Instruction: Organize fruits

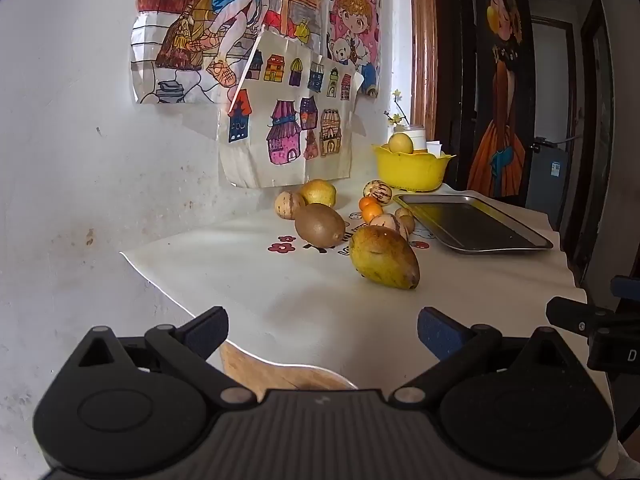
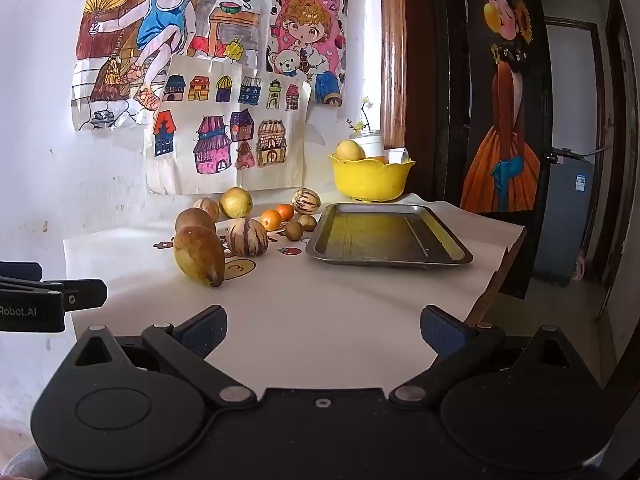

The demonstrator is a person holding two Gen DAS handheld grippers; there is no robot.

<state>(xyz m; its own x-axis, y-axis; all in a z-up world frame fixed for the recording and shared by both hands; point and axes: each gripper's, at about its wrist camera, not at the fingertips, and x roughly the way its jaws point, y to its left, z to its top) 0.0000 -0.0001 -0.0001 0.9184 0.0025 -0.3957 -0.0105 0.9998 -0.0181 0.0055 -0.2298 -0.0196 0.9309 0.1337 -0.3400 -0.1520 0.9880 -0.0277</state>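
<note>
Hovering spread and empty over the counter [image 2: 360, 300], the left gripper [image 1: 322, 330] and right gripper [image 2: 324, 330] face loose fruits at 12 o'clock, where the mango [image 2: 199, 255], being round, may roll against the striped melon [image 2: 247, 237] if it is pinched off-centre.

both wrist views look low across the table [image 1: 304, 300] toward the wall, sharing fruits and tray [image 2: 384, 236].
</note>
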